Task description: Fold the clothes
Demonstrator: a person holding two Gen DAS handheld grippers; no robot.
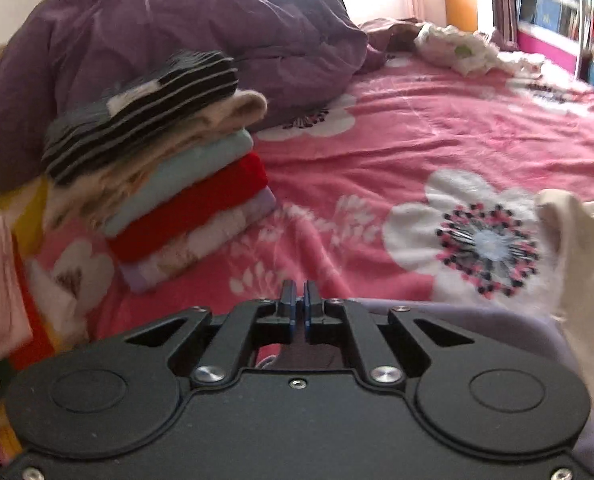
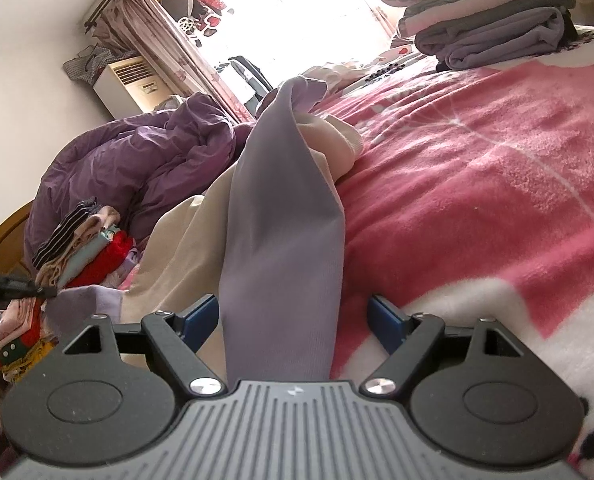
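**Lilac garment lying between open jaws**

The right hand-held gripper [image 2: 293, 322] is hovering with jaws spread wide, a lilac garment [image 2: 285, 240] running between them and on over a cream garment [image 2: 185, 248] on the bed [image 2: 477, 184]. The left hand-held gripper [image 1: 300, 308] is sitting with jaws nearly together; whether it is pinching the lilac cloth beneath it, I cannot tell. To fold well, I judge the right jaws should be closing squarely on the strip, keeping edges aligned. Farther off, a folded stack [image 1: 169, 184] is resting against a purple duvet [image 1: 177, 40].
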